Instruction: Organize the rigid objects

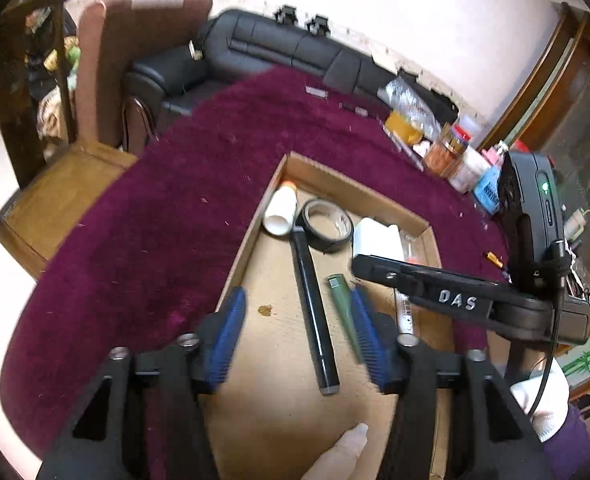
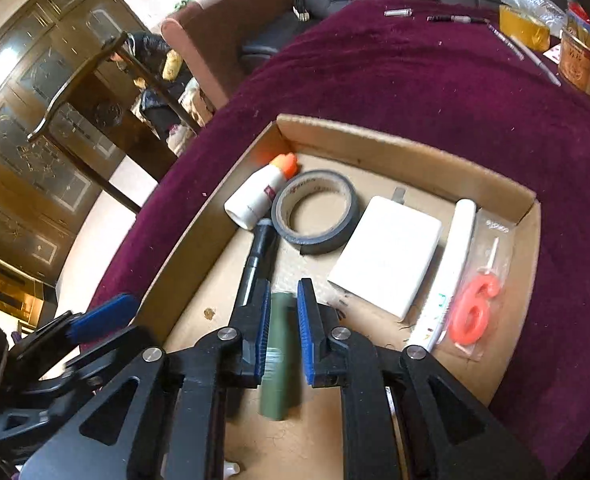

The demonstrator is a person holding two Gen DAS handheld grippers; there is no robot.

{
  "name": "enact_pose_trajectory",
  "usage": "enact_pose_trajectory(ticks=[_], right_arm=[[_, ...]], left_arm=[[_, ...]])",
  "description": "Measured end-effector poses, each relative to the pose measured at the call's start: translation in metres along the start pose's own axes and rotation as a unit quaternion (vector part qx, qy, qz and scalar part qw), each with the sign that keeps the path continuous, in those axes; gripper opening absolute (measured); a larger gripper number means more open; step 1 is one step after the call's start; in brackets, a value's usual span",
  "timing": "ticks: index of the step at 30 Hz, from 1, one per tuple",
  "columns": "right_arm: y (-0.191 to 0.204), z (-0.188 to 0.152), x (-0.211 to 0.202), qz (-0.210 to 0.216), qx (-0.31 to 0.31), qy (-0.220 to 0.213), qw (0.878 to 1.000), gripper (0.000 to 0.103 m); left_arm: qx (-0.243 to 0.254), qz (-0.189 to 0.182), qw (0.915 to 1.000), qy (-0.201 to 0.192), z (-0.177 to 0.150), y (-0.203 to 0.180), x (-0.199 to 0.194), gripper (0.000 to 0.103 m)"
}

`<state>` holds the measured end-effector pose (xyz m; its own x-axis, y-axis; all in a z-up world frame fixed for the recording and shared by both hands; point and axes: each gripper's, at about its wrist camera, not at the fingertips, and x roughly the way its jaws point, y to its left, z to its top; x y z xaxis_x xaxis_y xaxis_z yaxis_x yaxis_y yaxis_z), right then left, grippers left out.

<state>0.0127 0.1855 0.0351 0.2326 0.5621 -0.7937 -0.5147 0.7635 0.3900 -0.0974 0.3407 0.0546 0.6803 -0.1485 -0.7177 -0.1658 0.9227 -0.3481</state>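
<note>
A shallow cardboard tray (image 2: 407, 152) lies on a purple cloth. In it lie a white glue bottle with an orange cap (image 2: 257, 196), a roll of black tape (image 2: 315, 212), a black pen (image 1: 315, 312), a white box (image 2: 387, 256), a white tube (image 2: 451, 268), a red number-six candle in a packet (image 2: 473, 308) and an olive green cylinder (image 2: 277, 364). My right gripper (image 2: 283, 308) straddles the green cylinder with a small gap on each side. My left gripper (image 1: 297, 336) is open above the tray floor, the pen between its fingers.
Jars, packets and pens (image 2: 575, 56) crowd the far right of the purple cloth (image 2: 435, 80). A black sofa (image 1: 279, 48) and a brown chair (image 1: 107, 60) stand beyond the table. A dark glass cabinet (image 2: 35, 120) is at the left.
</note>
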Motion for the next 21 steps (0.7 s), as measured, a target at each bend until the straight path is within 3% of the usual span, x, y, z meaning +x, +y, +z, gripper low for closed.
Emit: enact_pose_trajectory(ticks=[5,8,9,10,12,13,14,15,17,21], right_arm=[[-0.016,-0.020,-0.058,-0.032,-0.016,-0.061,0.997,0.021],[-0.020,-0.042,-0.102,-0.089,-0.052,-0.122,0.987,0.021],[-0.019,-0.053,-0.117,-0.117,-0.066,-0.149,0.980,0.025],[-0.020,-0.066,-0.133,-0.147,-0.076,-0.180,0.970,0.032],[-0.026,-0.092,-0.160,-0.198,-0.085,-0.244,0.946,0.085],[-0.034,-0.107,-0.172,-0.212,-0.083,-0.278,0.933,0.094],[-0.045,-0.114,-0.180,-0.219,-0.076,-0.287,0.930,0.101],[-0.057,-0.116,-0.181,-0.222,-0.061,-0.265,0.936,0.103],[-0.099,-0.117,-0.180,-0.187,0.002,-0.190,0.964,0.103],[-0.149,-0.139,-0.193,-0.196,0.078,-0.169,0.963,0.102]], left_arm=[[0.011,0.024,0.9988,-0.040,-0.013,-0.009,-0.022,0.055],[0.026,0.045,0.9962,-0.071,-0.024,-0.021,-0.034,0.055],[0.030,0.051,0.9950,-0.081,-0.027,-0.027,-0.037,0.055],[0.035,0.057,0.9934,-0.094,-0.031,-0.033,-0.040,0.055],[0.042,0.062,0.9909,-0.112,-0.038,-0.048,-0.045,0.055],[0.044,0.061,0.9906,-0.115,-0.039,-0.053,-0.047,0.055],[0.047,0.056,0.9903,-0.118,-0.042,-0.062,-0.048,0.055],[0.050,0.051,0.9901,-0.121,-0.045,-0.069,-0.050,0.055],[0.057,0.050,0.9888,-0.129,-0.052,-0.088,-0.052,0.055],[0.079,0.054,0.9859,-0.137,-0.066,-0.121,-0.052,0.061]])
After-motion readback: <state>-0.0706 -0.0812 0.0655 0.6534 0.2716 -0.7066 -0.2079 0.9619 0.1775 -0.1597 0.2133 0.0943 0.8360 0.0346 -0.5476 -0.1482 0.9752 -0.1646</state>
